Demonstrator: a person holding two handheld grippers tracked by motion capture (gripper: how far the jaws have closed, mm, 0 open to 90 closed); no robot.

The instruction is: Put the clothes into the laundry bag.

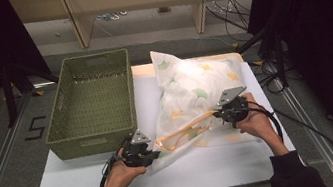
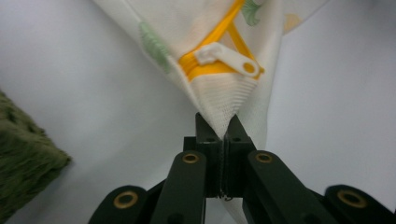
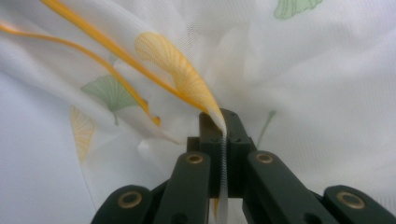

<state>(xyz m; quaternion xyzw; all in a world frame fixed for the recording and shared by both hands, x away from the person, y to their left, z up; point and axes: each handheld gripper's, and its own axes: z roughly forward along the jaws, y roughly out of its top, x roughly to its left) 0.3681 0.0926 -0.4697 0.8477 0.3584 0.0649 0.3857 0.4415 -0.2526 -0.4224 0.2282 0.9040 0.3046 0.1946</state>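
While the pillow (image 1: 195, 94) lies on the white table (image 1: 118, 182) beside the green basket (image 1: 90, 105), the left gripper (image 1: 152, 157) clamps its zipper (image 2: 224, 58) corner and the right gripper (image 1: 218, 112) pinches its cover fabric.

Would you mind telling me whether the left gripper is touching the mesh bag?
Touching: in the left gripper view, the left gripper is shut on the corner of the mesh bag, just below its white zipper pull.
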